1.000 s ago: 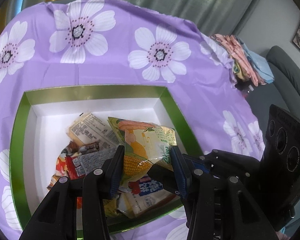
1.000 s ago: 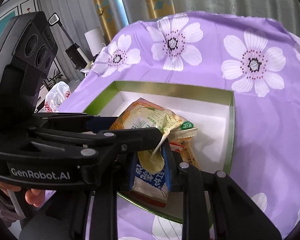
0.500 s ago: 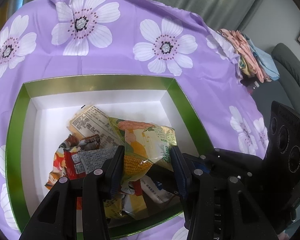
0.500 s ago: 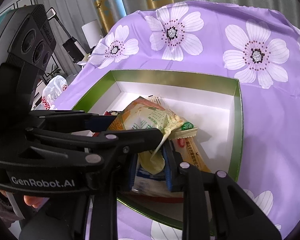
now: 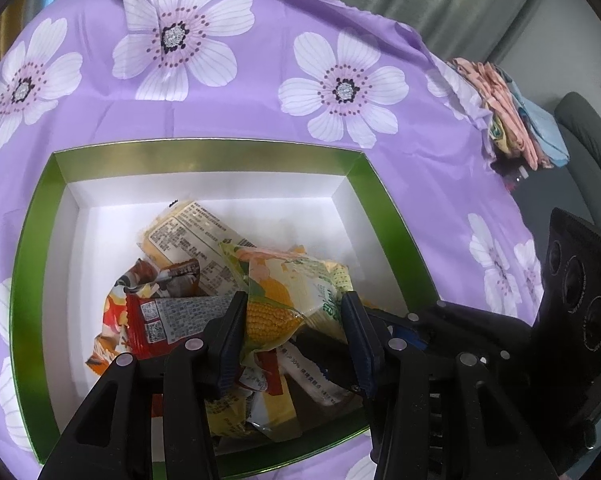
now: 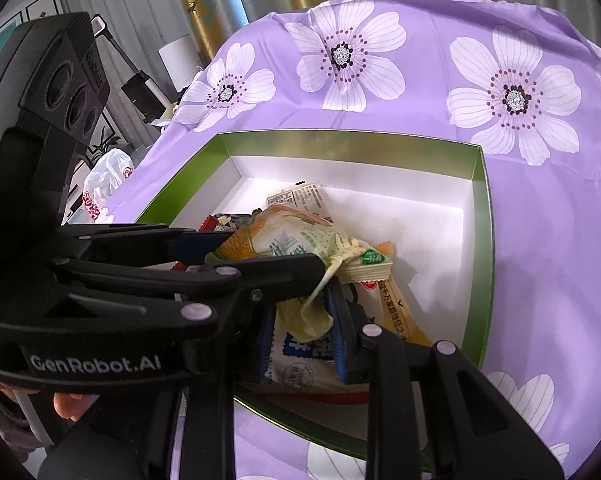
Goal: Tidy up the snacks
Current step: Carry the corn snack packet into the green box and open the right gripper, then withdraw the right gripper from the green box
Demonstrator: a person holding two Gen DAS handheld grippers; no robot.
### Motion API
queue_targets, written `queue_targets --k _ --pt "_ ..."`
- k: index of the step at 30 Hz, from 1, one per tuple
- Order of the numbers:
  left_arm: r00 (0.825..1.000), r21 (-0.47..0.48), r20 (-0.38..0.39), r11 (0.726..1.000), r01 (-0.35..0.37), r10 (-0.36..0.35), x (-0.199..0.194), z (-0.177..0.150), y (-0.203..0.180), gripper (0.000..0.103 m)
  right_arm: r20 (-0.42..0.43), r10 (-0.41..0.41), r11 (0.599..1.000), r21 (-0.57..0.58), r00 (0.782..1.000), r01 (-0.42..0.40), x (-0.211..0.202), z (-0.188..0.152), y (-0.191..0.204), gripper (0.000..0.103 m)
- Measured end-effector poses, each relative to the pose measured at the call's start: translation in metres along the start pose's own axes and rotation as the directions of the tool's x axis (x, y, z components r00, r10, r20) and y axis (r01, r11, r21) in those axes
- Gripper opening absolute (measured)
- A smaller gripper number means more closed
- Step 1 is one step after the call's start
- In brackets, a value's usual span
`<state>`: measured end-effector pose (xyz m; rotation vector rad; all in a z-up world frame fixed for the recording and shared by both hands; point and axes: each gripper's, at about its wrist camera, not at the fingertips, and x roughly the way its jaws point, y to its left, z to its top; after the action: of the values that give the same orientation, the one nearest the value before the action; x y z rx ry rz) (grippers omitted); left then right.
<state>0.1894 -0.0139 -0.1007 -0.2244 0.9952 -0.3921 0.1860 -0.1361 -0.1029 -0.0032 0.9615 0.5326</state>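
Note:
A green-rimmed white box [image 5: 204, 156] stands on the table with several snack packets in it. My left gripper [image 5: 294, 312] is shut on a yellow corn packet [image 5: 296, 280], held just above the pile. In the right wrist view the same corn packet [image 6: 296, 240] hangs in front of my right gripper [image 6: 300, 308]. The right jaws are opening, with a blue-and-white packet [image 6: 300, 352] still filling the gap between the pads, low at the box's near edge. A red packet [image 5: 160, 316] and a beige labelled packet [image 5: 188, 236] lie in the box.
A purple cloth with white flowers [image 5: 260, 120] covers the table. Folded clothes [image 5: 512, 120] lie at its far right edge, a grey chair [image 5: 588, 132] behind. A white plastic bag [image 6: 104, 184] sits off the left. A hand [image 6: 72, 404] holds the left gripper.
The blue-and-white packet in the right gripper has sunk down among the packets at the box's near edge, and the right jaws stand slightly wider. The left gripper keeps the corn packet.

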Motion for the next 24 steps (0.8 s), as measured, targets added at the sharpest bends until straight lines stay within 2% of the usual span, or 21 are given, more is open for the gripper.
queue_targets --k 5,8,11,12,13,20,24 --pt "1.000 -0.004 -0.007 1.000 -0.011 0.011 0.000 0.000 0.000 0.046 -0.004 0.002 1.000 0.008 1.000 -0.002 0.000 0.000 0.001 0.038" --pt "1.000 -0.001 -0.006 1.000 -0.025 0.025 -0.001 -0.001 -0.001 0.051 -0.004 -0.001 1.000 0.006 1.000 0.001 0.000 0.000 0.002 0.043" --pt "0.999 -0.001 -0.001 0.999 -0.035 0.035 -0.004 -0.001 0.000 0.065 0.000 -0.005 1.000 0.010 1.000 0.005 -0.003 0.000 0.001 0.046" --pt "0.999 -0.005 0.003 0.999 -0.034 0.034 -0.006 -0.001 0.000 0.074 0.003 -0.006 1.000 0.011 1.000 0.006 -0.004 0.000 0.002 0.048" --pt "0.999 -0.007 0.005 0.999 -0.036 0.036 -0.007 -0.001 0.000 0.080 0.009 -0.009 1.000 0.012 1.000 0.009 -0.006 0.000 0.002 0.049" --pt "0.998 -0.001 0.022 0.998 -0.064 0.064 -0.020 -0.004 -0.003 0.083 0.034 -0.034 0.999 0.001 0.999 0.034 -0.018 0.000 0.005 0.063" --pt "0.996 0.004 0.047 0.997 -0.082 0.082 -0.032 -0.005 -0.005 0.095 0.060 -0.059 0.998 -0.013 0.996 0.060 -0.030 -0.001 0.009 0.078"
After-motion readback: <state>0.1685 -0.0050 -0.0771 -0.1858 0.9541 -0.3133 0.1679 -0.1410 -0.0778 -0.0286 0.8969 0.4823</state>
